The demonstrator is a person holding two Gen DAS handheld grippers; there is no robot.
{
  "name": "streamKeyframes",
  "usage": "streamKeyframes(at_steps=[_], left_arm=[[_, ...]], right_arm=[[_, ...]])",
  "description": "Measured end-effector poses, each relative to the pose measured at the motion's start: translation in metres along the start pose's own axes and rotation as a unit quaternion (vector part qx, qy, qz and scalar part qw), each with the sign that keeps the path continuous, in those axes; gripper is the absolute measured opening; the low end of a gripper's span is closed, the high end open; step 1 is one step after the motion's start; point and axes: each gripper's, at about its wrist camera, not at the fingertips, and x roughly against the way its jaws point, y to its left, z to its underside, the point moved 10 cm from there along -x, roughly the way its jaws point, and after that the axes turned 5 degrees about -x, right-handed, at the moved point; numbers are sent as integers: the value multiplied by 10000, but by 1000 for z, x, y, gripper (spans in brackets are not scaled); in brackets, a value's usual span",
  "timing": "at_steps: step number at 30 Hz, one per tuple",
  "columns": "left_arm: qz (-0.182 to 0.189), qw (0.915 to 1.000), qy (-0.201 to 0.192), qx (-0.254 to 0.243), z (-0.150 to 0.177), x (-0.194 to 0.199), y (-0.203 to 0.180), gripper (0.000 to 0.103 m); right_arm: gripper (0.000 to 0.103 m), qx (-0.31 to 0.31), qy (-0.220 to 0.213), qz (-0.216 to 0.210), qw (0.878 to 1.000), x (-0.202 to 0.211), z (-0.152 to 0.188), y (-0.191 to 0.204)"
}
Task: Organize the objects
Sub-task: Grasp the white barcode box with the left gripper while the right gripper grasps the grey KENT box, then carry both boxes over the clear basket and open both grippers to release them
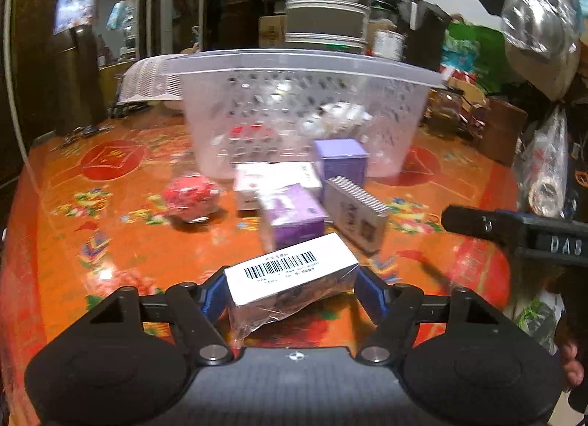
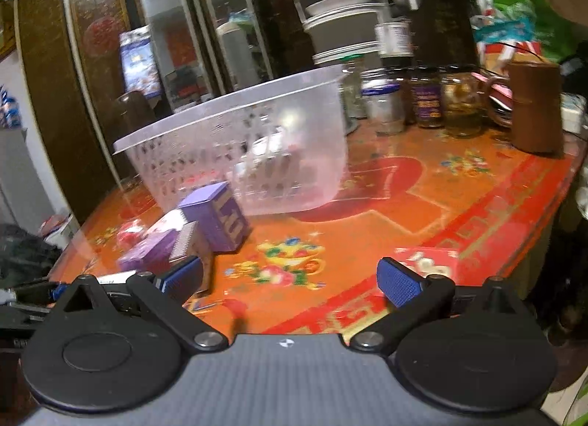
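My left gripper (image 1: 290, 292) is shut on a white barcoded box in clear wrap (image 1: 290, 271), held just above the orange table. Ahead stands a clear perforated basket (image 1: 301, 121) with a few small packs inside. In front of it lie a purple box (image 1: 341, 161), a white-pink box (image 1: 272, 183), a lilac box (image 1: 294, 216), a striped box (image 1: 356, 213) and a red ball-like pack (image 1: 191, 198). My right gripper (image 2: 290, 279) is open and empty above the table, right of the boxes (image 2: 217, 216) and the basket (image 2: 239, 154).
Jars (image 2: 426, 103) and a brown canister (image 2: 536, 106) stand at the table's back right. A red packet (image 2: 430, 260) lies by my right finger. Stacked dishes (image 1: 327, 7) and cabinets stand behind the table. Plastic bags (image 1: 544, 169) hang at the right edge.
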Motion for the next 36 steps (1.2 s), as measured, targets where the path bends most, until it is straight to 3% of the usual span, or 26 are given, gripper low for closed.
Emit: streamKeyframes(at_steps=[6,9,14,20,32,36], left_arm=[[-81,9994,-30,343,2,2,33,74],[-40,9994,-32,347,2,3,37,74],[2,9993,-51,372,3,5,39,74],[47,9992,-58,383,3,5,40,74],[32,9993,-63,371,2,5,40,74],[3,9993,-122,357,3,7,40,74]], right_arm=[[96,469,165,-184,9986,-12,8,35],[87,676,215,-214,9973,-19,10,48],[61,892,310,-189,9954,-30,11,59],[47,1045,372,-153,9937,-37,11,67],[19,1192,367,-102,9921,-39,11,73],[18,1168,316,-116,9926,-33,9,71]])
